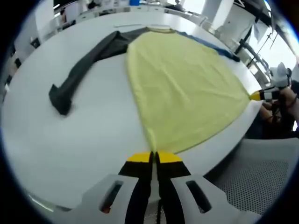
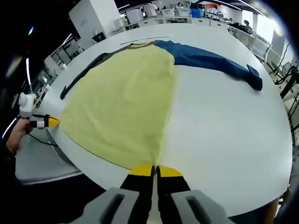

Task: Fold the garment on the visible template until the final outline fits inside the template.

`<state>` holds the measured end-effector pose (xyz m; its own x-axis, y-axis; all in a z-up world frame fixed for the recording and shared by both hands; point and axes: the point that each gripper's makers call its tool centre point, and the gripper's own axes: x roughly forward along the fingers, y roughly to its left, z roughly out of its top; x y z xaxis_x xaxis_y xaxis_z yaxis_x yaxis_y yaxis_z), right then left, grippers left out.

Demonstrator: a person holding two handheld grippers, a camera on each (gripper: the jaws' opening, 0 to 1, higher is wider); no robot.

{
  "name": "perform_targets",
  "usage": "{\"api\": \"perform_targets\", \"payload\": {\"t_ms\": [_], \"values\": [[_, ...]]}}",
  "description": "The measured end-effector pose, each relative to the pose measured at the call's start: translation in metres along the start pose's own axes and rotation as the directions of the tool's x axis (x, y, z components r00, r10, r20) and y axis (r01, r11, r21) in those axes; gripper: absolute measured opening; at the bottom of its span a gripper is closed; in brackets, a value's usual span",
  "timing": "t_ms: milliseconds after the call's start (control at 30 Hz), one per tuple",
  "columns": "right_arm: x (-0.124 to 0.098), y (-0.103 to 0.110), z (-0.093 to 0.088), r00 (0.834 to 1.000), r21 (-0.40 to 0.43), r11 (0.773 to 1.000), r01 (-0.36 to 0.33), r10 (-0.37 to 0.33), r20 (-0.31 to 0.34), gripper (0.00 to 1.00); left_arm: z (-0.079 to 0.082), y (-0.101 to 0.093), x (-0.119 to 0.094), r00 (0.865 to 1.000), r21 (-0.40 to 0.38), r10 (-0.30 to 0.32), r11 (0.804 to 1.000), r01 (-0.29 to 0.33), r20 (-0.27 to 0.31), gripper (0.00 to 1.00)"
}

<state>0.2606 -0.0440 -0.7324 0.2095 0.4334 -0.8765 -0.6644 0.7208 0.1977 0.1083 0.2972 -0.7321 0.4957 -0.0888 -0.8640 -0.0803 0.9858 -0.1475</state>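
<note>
Yellow garment [image 1: 182, 88] lies spread flat on white tabletop [image 1: 93, 135], hem at near edge, dark sleeve [image 1: 84, 65] out one side, blue sleeve [image 2: 210, 60] out other.

We see left hand-held gripper [image 1: 153, 157] clenched on 1 hem corner, right hand-held gripper [image 2: 153, 171] clenched on other.

Risks as we judge them: uneven lift skews fold; thin pinch slips; hem slides off tabletop edge; sleeves drag, outline overshoots. Template not discernible.

This looks like a lab or open workshop hall. Far ahead of the right claw, beyond the big white table [image 2: 233, 140], stand rows of workbenches [image 2: 177, 16] with gear on them, a white pillar [image 2: 91, 18] and bright windows [image 2: 264, 25] to the right.
</note>
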Motion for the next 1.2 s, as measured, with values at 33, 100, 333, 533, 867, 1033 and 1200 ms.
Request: {"api": "perform_targets", "payload": {"t_ms": [33,100,333,533,867,1033,1200], "values": [[0.0,0.0,0.0,1.0,-0.007,1.0,0.001,-0.001,-0.001,0.0,0.0,0.0,0.0,1.0,-0.001,0.0,1.0,0.0,0.003,0.01],[0.0,0.0,0.001,1.0,-0.009,1.0,0.002,-0.002,0.002,0.0,0.001,0.001,0.0,1.0,0.003,0.001,1.0,-0.001,0.01,0.02],[-0.012,-0.012,0.016,0.996,0.089,0.996,0.019,-0.026,0.085,0.2,0.008,0.01,-0.007,0.997,-0.046,0.021,0.999,-0.017,0.077,0.26],[-0.025,-0.03,0.04,0.983,0.056,0.998,0.038,-0.048,0.177,0.39,0.018,0.018,-0.018,0.986,-0.042,0.074,0.997,-0.068,0.151,0.61],[-0.04,-0.068,0.065,0.967,0.006,0.994,0.11,-0.109,0.233,0.64,0.037,0.009,-0.029,0.977,-0.001,0.049,0.999,-0.05,0.209,0.78],[-0.048,-0.089,0.077,0.953,0.009,0.989,0.15,-0.147,0.265,0.74,0.042,0.005,-0.031,0.973,0.017,0.047,0.999,-0.052,0.224,0.9],[-0.054,-0.102,0.086,0.942,0.028,0.988,0.155,-0.156,0.296,0.75,0.045,0.003,-0.033,0.972,0.026,0.044,0.998,-0.051,0.232,0.96]]}}
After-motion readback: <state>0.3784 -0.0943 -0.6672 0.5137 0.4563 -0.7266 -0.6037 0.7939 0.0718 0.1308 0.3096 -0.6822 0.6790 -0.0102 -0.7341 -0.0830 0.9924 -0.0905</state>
